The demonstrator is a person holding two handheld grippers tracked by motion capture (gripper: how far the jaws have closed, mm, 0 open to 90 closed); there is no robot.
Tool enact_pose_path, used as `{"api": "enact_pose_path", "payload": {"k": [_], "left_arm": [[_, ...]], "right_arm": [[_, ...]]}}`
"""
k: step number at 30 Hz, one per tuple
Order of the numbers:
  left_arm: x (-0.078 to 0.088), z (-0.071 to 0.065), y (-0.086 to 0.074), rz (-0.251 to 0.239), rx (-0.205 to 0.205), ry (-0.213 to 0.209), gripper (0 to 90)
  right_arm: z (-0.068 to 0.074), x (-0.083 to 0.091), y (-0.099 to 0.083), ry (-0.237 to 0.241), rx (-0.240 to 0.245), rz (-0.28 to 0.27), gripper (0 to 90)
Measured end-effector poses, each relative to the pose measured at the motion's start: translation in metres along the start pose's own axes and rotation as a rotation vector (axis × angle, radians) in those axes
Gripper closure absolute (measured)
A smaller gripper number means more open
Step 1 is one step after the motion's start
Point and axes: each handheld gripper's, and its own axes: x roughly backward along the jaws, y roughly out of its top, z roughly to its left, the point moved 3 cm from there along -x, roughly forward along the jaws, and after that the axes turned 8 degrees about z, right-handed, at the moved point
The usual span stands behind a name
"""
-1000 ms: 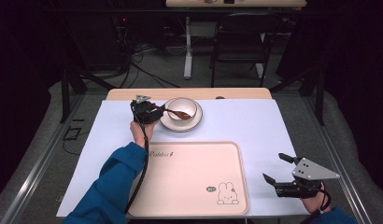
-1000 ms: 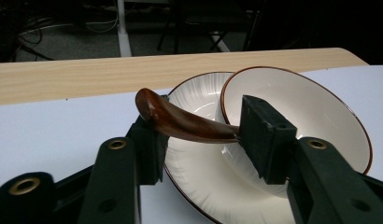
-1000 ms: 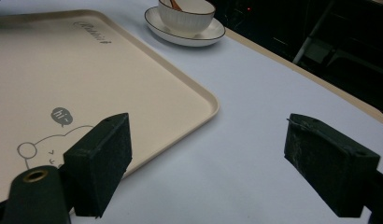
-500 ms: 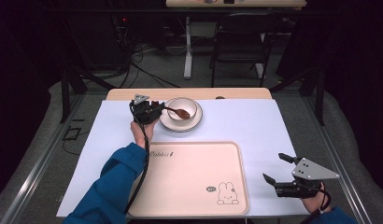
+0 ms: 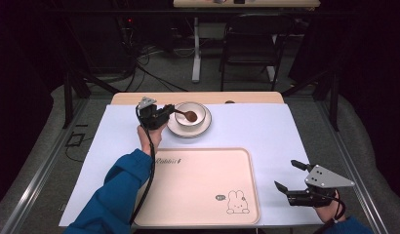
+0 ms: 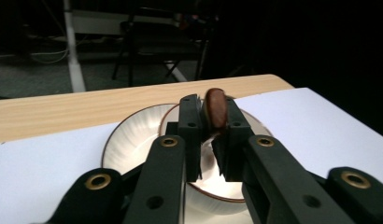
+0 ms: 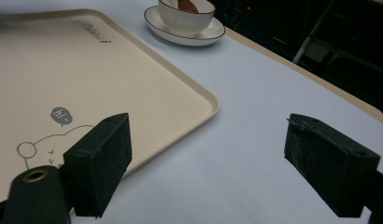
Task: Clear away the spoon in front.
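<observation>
A white bowl (image 5: 201,110) stands on a white saucer (image 5: 188,131) at the back of the table. My left gripper (image 5: 166,111) is at the bowl's left rim, shut on the handle of a brown spoon (image 5: 189,116) whose head lies over the bowl. In the left gripper view the jaws (image 6: 208,135) pinch the spoon (image 6: 216,108) above the saucer (image 6: 129,140). My right gripper (image 5: 287,174) rests open near the front right, beside the beige tray (image 5: 198,185). Nothing lies between its jaws (image 7: 217,163).
The beige tray (image 7: 87,70) with a rabbit drawing lies on a white sheet (image 5: 247,126) over the wooden table. The bowl (image 7: 187,16) and saucer (image 7: 180,35) sit beyond the tray's far edge. A chair (image 5: 251,44) and cables are on the floor behind the table.
</observation>
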Motion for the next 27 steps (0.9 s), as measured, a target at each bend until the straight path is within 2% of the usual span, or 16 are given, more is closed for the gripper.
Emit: {"api": "enact_pose_path", "payload": {"k": [3,6,17,27], "left_arm": [[0.001,-0.003,0.002,0.011,-0.027,-0.013,83.2],[0.001,-0.004,0.003,0.011,-0.035,-0.023,83.2],[0.006,-0.01,0.009,0.02,-0.097,-0.028,83.3],[0.01,-0.013,0.014,0.033,-0.114,-0.033,83.4]], "right_arm": [[0.0,0.0,0.0,-0.002,0.0,-0.001,14.2],[0.0,0.0,0.0,-0.001,0.001,-0.001,14.2],[0.0,0.0,0.0,0.0,0.002,0.0,14.2],[0.0,0.0,0.0,0.0,0.002,0.0,14.2]]}}
